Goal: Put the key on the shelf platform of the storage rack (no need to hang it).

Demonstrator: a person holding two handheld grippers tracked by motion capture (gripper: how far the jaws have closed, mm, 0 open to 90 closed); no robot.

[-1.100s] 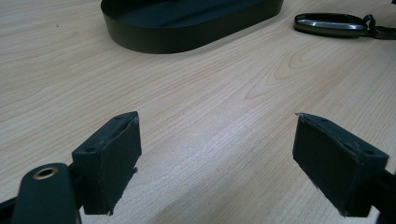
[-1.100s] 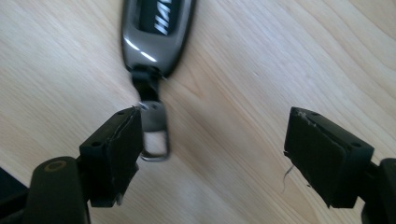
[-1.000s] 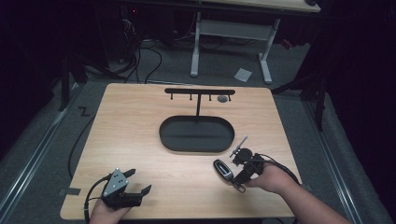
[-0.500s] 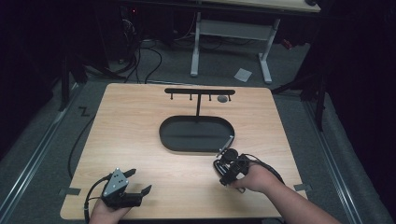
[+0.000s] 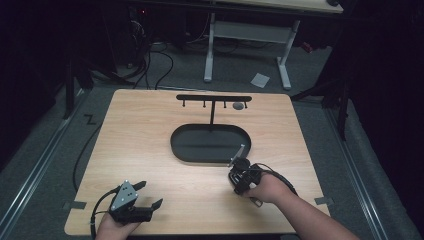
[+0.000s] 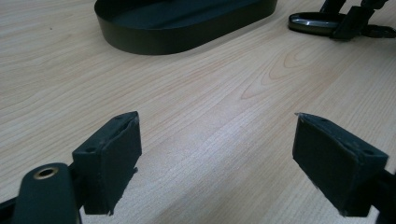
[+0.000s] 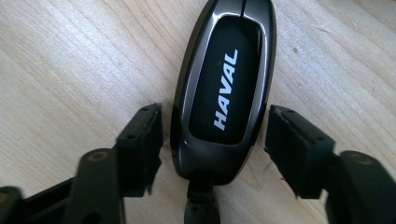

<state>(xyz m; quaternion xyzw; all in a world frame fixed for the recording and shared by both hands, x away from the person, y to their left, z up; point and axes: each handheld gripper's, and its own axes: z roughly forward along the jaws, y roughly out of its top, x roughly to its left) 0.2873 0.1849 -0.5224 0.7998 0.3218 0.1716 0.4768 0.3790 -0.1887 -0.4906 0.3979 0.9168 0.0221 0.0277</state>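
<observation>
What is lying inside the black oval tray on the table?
The black oval tray looks empty: bare dark floor, with the stand's post rising at its back edge. In the left gripper view its near wall hides the floor just behind it.

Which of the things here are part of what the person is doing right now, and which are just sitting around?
In use:
- key fob, lying on the table
- right gripper, jaws just closing around the fob

Just sitting there:
- oval black tray
- hook rack
- left gripper, open and idle
</observation>
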